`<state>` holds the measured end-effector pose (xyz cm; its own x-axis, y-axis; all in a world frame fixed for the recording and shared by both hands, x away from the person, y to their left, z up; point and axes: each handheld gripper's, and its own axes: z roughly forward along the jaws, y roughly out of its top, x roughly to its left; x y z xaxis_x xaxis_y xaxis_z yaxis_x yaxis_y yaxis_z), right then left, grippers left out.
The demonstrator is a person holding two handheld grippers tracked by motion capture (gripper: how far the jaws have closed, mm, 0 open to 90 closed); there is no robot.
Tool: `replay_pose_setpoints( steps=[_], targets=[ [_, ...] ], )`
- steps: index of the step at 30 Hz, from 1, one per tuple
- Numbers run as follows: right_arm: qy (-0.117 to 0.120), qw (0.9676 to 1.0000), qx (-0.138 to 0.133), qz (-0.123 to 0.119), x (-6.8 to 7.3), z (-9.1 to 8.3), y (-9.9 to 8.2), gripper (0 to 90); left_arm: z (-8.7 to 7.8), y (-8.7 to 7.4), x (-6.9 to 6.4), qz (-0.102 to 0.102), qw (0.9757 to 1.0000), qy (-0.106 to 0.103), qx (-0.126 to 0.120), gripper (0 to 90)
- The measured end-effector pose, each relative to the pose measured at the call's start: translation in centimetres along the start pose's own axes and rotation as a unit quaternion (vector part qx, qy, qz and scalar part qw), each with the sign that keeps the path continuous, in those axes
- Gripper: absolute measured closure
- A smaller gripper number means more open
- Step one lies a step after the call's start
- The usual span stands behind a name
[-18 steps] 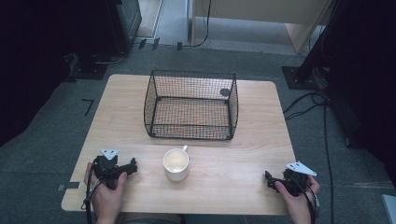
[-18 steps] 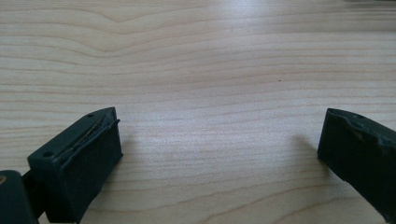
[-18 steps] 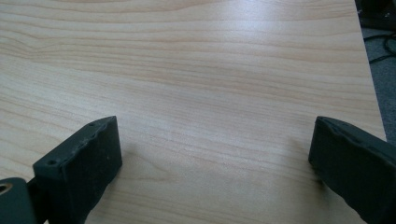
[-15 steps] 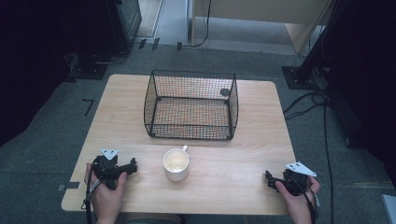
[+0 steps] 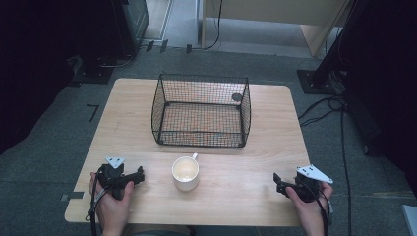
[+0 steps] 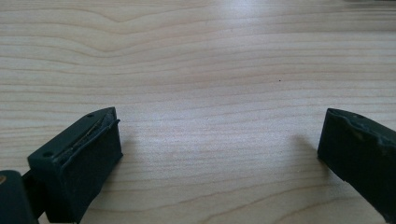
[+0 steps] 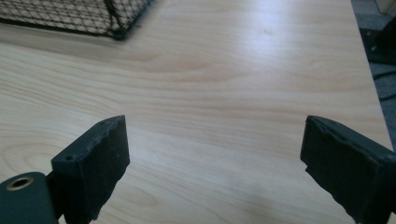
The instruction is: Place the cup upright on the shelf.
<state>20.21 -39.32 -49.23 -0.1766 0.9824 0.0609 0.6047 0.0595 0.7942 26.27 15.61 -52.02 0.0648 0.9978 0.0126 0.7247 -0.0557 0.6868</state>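
A light wooden table (image 5: 255, 172) is seen on grey carpet (image 5: 59, 123). The white mug (image 5: 185, 172) stands before the wire basket (image 5: 201, 110), between the left gripper (image 5: 139, 175) and right gripper (image 5: 277, 182), both spread wide and empty.

A white cup (image 5: 185, 173) and black wire-mesh basket (image 5: 201, 110) sit on the pale wood-grain table (image 5: 265, 147).
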Motion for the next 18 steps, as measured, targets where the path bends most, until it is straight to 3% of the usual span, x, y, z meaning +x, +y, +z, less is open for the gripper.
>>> replay_pose_setpoints(
  steps=[8,18],
  targets=[
    [0.032,0.9992,-0.017,-0.019,2.8,0.3,2.2,12.6,0.0,0.0,0.0,0.000,1.0000,0.000,0.000,0.0],
    [0.070,0.9963,-0.016,-0.047,6.1,1.8,3.6,15.1,0.0,0.0,0.0,0.000,1.0000,0.000,0.000,0.0]
  ],
)
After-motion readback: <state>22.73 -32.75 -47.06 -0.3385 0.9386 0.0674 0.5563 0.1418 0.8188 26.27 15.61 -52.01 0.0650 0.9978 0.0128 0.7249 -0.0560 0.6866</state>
